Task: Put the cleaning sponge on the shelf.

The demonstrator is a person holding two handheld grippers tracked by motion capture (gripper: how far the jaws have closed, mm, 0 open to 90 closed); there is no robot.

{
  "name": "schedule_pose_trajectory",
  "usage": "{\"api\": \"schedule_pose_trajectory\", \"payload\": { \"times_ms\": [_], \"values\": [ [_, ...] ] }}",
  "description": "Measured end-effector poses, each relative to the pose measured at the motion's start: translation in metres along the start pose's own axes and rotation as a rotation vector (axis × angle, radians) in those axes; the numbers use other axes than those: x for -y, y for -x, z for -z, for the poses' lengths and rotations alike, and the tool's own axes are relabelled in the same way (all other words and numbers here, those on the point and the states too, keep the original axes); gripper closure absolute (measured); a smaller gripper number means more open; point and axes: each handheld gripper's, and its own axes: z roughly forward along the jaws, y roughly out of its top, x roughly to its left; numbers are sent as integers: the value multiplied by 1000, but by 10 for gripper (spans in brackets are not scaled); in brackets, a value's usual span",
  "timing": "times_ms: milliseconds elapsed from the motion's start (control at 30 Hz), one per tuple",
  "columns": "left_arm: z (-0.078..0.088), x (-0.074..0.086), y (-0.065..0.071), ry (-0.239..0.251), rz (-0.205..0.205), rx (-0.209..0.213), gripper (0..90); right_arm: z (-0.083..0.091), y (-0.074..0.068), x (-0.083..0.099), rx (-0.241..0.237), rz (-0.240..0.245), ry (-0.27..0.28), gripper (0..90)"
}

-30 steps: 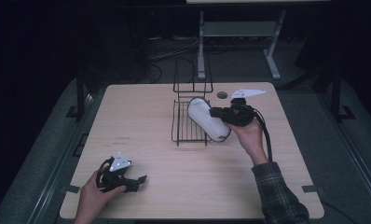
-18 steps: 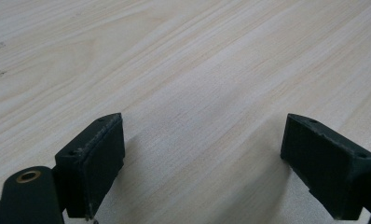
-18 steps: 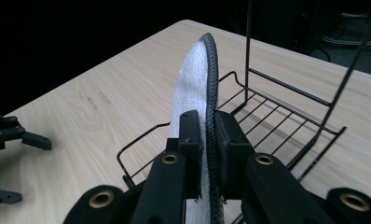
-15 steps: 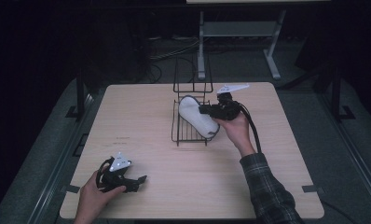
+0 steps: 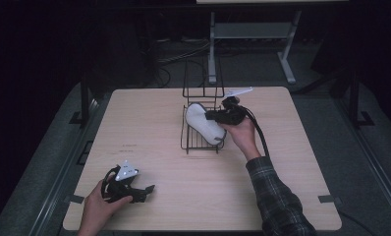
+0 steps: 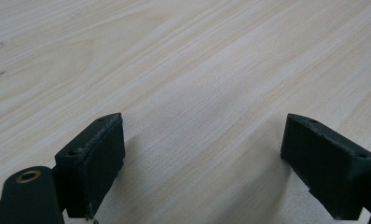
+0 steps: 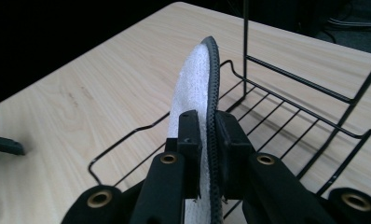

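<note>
Table (image 5: 149,123): pale wood.
Rack (image 5: 202,142): black wire, standing mid-table, far side.
Insole (image 5: 203,123): white with a dark rim, held on edge over the rack's tray.
Right gripper (image 5: 214,115): jaws clamped on the insole's edge.
Left gripper (image 5: 147,189): jaws spread wide, nothing between, resting near the front left corner.

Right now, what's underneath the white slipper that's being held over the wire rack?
The black wire rack, its bars showing beside the white slipper pinched in the right gripper. The bars directly beneath it are hidden by slipper and fingers.
</note>
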Motion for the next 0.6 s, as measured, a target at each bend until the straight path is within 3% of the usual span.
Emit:
{"api": "schedule_pose_trajectory", "payload": {
  "times_ms": [600],
  "values": [
    [0,0,0,0,0,-1,126,-14,23,9,76,-27,-10,755]
  ]
}}
